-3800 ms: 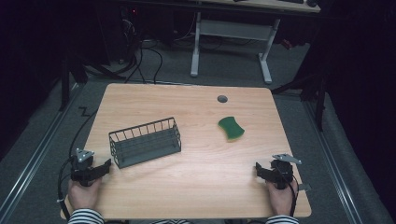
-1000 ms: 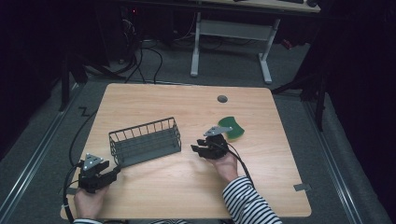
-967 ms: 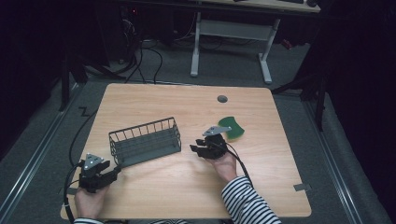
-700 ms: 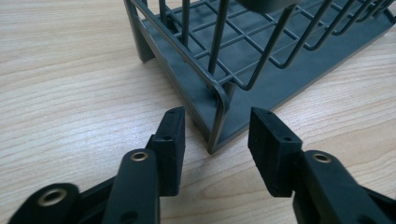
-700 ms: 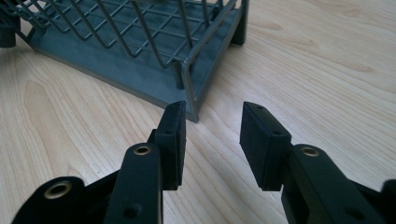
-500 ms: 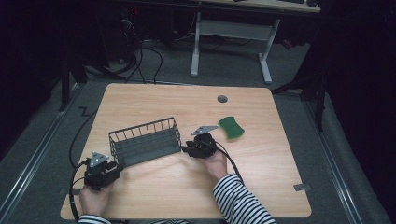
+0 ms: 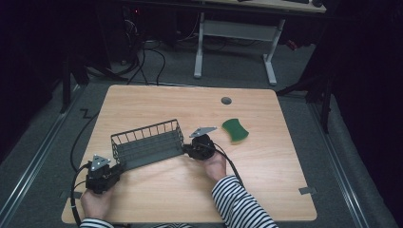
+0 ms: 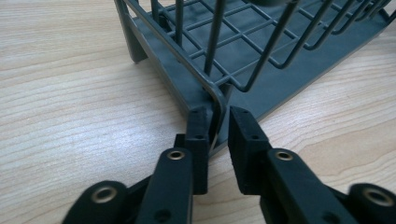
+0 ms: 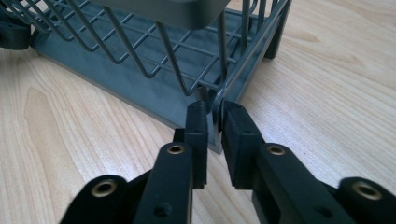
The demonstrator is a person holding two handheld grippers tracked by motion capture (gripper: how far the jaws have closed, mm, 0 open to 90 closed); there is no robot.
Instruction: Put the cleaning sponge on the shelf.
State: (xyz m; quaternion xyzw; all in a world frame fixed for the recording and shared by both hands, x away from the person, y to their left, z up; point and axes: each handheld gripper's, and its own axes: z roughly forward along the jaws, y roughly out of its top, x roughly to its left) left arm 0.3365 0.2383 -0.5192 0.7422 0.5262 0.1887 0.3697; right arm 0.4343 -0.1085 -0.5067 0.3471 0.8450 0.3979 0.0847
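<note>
Both grippers have come in from the table's near corners to the wire basket (image 7: pixel 148 144), and their jaws have just been closing on its 2 near corners.

Right gripper (image 7: pixel 189 151) pinches the basket's corner frame between its pads; left gripper (image 7: pixel 117 169) straddles the opposite corner (image 8: pixel 215 100), one pad on the wire, though whether the other pad presses is hard to tell. From above, both sets of jaw tips are hidden under the gripper bodies. Basket sits left of centre on the pale wood-grain table (image 7: pixel 285 180), with a green sponge (image 7: pixel 235 130) well apart to its right. Around the table the room is dark, with cables and a white desk frame (image 7: pixel 235 33) behind. Basket is grey coated wire, a grid floor on a flat base, with rounded corners.
</note>
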